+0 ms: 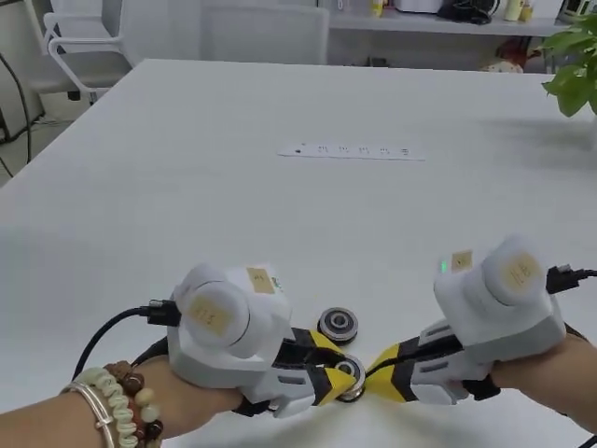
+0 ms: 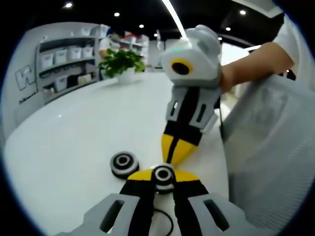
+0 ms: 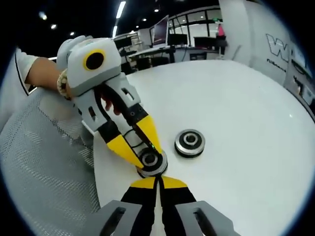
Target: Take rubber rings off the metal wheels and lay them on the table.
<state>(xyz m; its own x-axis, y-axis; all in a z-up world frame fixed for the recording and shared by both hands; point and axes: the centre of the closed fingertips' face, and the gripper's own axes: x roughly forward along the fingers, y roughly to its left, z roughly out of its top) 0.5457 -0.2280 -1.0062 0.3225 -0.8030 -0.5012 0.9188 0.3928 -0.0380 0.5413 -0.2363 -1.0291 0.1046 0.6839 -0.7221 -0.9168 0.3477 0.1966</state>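
Left fingers (image 2: 141, 183) tight on a wheel (image 2: 163, 176), right fingers (image 3: 145, 183) closed at its rim, second wheel (image 1: 338, 324) near on table (image 1: 280, 205).

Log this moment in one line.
left tool: shut on wheel | right tool: shut, tips at its rim | second wheel: on table

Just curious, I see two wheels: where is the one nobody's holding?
The loose wheel lies on the white table, low centre in the head view, just beyond the held wheel.
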